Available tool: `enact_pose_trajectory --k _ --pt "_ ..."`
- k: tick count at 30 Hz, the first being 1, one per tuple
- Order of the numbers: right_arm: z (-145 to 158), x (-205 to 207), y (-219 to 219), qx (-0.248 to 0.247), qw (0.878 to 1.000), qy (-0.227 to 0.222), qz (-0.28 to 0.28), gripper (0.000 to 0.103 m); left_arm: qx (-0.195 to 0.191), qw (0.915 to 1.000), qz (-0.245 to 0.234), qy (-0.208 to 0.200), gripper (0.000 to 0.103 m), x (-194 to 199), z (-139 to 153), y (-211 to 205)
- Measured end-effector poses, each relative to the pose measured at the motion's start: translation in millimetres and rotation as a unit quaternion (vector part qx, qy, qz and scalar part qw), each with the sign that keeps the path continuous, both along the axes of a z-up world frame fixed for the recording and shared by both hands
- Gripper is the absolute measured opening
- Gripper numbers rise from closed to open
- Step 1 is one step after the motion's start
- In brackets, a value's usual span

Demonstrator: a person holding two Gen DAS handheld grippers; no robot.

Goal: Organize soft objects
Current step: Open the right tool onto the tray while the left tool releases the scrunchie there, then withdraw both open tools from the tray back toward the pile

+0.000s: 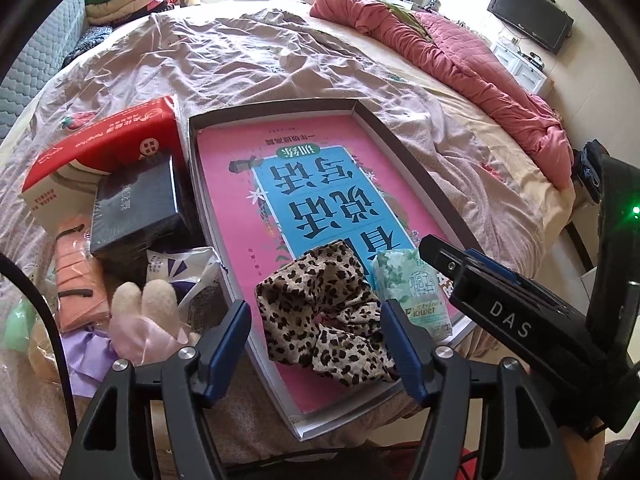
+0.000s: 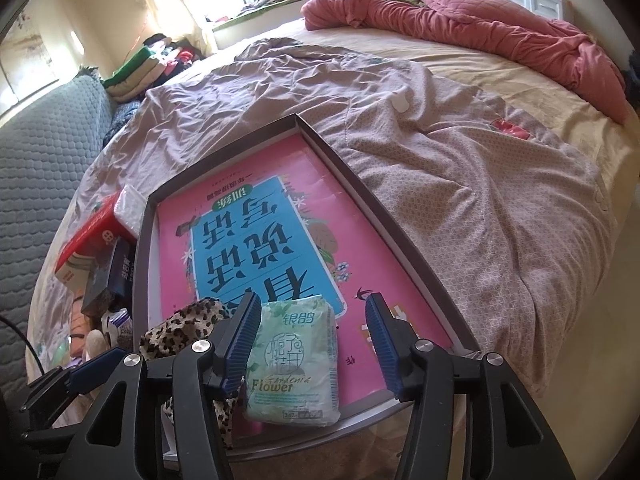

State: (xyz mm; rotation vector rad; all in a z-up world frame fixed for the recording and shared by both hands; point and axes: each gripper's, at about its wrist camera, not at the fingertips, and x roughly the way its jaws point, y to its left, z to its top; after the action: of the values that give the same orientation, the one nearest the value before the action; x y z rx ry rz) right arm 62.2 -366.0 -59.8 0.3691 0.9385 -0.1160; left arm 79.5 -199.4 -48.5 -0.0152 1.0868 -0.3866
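A shallow box tray with a pink and blue printed bottom lies on the bed. In its near end lie a leopard-print cloth and a green tissue pack. My left gripper is open just above the leopard cloth, with nothing held. My right gripper is open over the tissue pack, its left finger beside the pack's edge. The right gripper's body also shows in the left wrist view.
Left of the tray lie a red box, a dark box, a plush toy, an orange cloth and a plastic bag. A wrinkled grey sheet and a pink quilt cover the bed.
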Motion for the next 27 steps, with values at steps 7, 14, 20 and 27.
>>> enact_pose_trajectory --k 7,14,20,27 --pt "0.6 -2.4 -1.6 0.013 1.000 0.002 -0.003 0.061 -0.002 0.9997 0.011 -0.022 0.074 -8.2 18.2 8.6" --pt "7.7 -5.9 1.5 0.009 1.000 -0.006 -0.005 0.075 -0.004 0.9991 0.026 -0.033 0.079 -15.0 29.3 23.9" --pt "14.0 -10.4 3.8 0.012 1.000 -0.011 -0.004 0.078 0.001 0.9988 0.031 -0.038 0.080 -22.4 35.4 30.7" --pt "23.7 -17.2 9.0 0.008 1.000 -0.017 -0.002 0.078 0.001 0.9984 0.033 -0.046 0.080 -30.6 45.0 38.1"
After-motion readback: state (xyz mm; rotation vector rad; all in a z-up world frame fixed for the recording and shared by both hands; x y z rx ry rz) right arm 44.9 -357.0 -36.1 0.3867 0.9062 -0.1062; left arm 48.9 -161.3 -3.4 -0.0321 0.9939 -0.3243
